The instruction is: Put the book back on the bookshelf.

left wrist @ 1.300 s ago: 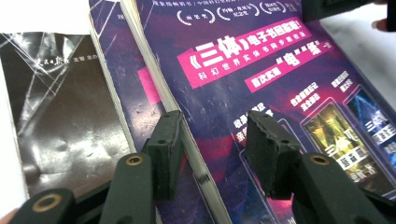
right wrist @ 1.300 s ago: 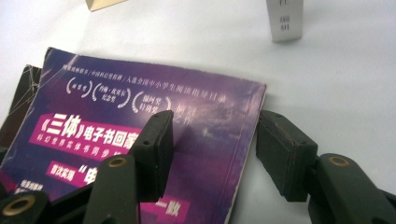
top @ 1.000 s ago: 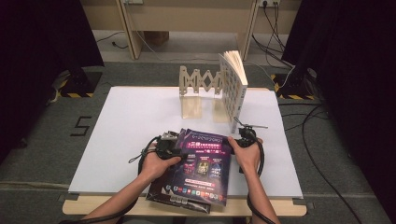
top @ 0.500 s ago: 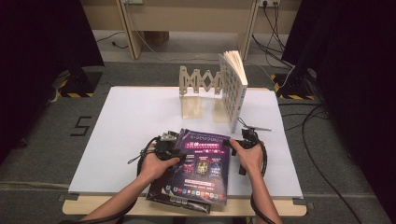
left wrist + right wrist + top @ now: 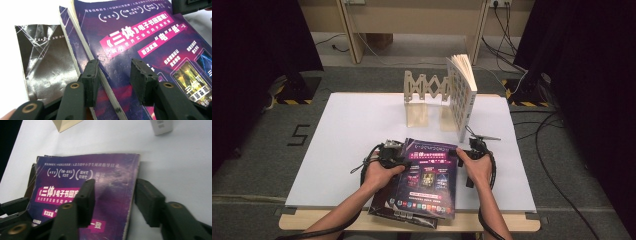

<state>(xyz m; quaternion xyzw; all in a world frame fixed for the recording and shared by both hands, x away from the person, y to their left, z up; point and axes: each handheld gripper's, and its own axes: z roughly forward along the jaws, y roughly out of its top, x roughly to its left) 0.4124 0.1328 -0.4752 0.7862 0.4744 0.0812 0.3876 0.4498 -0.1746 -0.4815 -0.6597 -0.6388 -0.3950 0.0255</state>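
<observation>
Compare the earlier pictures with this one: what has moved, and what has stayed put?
Almost nothing moved. The right tool, astride the right edge of the purple glossy paperback book, has just been opening its jaws a little. The left tool stays astride the book's left edge. Both hands, the book stack and the upright white book by the wooden rack kept their places.

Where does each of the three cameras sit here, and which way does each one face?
High view: above the person's side of the white table, looking forward and down; both forearms, the left gripper and the right gripper show.
Left gripper view: rides the left gripper, looking along its black jaws, which straddle the page edge of the purple book.
Right gripper view: rides the right gripper, jaws astride the same book's other long edge.
Shared: the purple book shows in all three; the standing book shows from above.
</observation>
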